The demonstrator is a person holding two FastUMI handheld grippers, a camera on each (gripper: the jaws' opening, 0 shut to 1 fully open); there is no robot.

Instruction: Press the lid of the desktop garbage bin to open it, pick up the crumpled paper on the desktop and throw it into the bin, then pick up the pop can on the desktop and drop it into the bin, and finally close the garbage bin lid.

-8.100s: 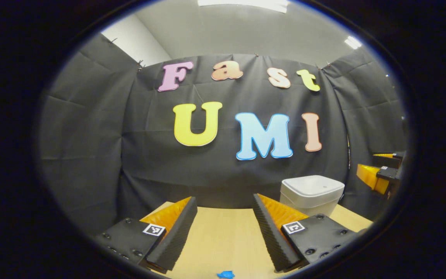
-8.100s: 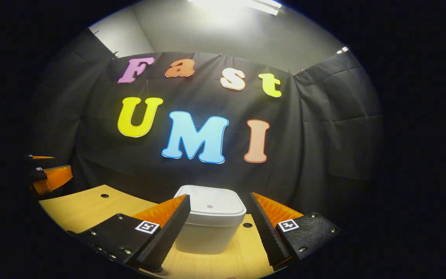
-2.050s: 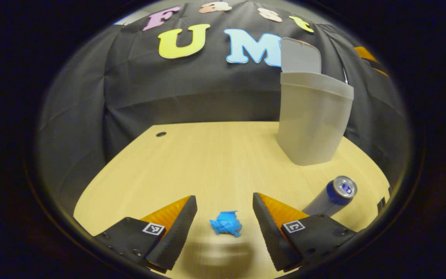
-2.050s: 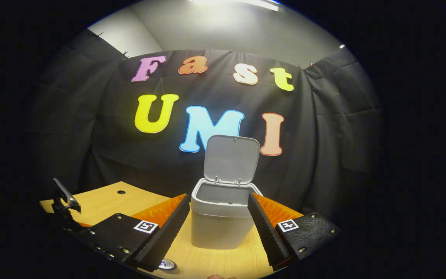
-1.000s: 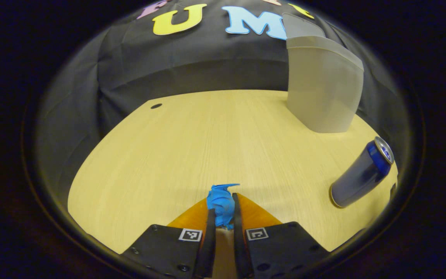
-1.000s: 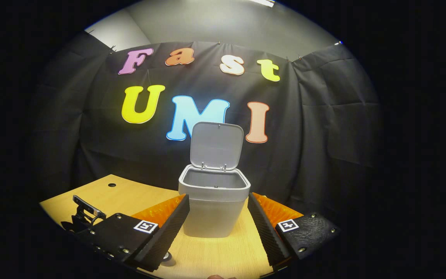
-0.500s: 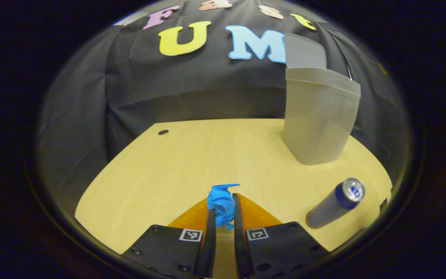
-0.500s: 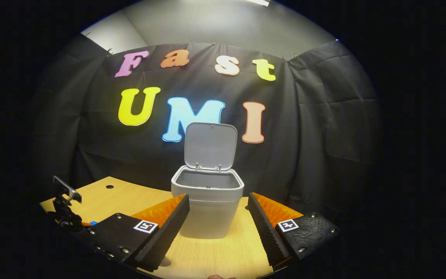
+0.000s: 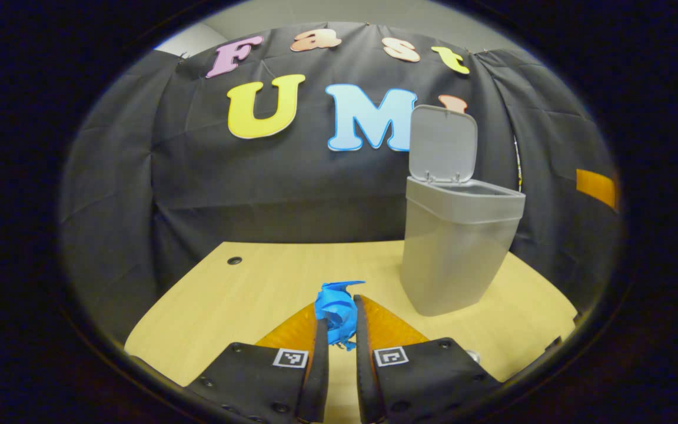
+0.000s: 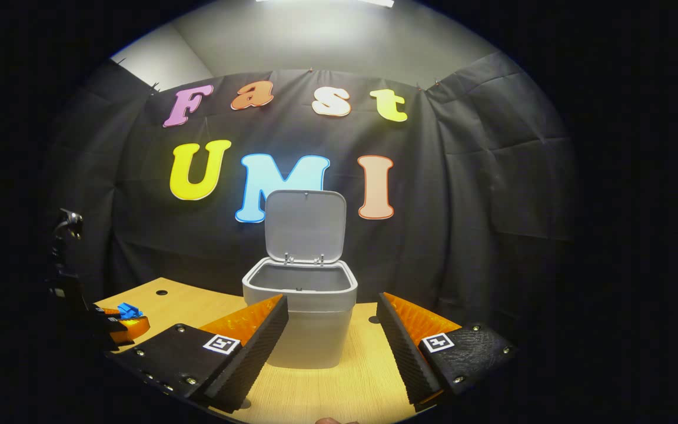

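Left hand-held gripper (image 9: 336,312) clamped on the crumpled paper (image 9: 334,310) — lifted clear of the table (image 9: 245,288), left of the bin (image 9: 457,247). Looks light and squishy, so a pinch across the middle probably holds fine. No real long axis, just a lumpy wad. Right hand-held gripper (image 10: 332,330) spread wide, holding nothing — lid (image 10: 305,225) standing open.
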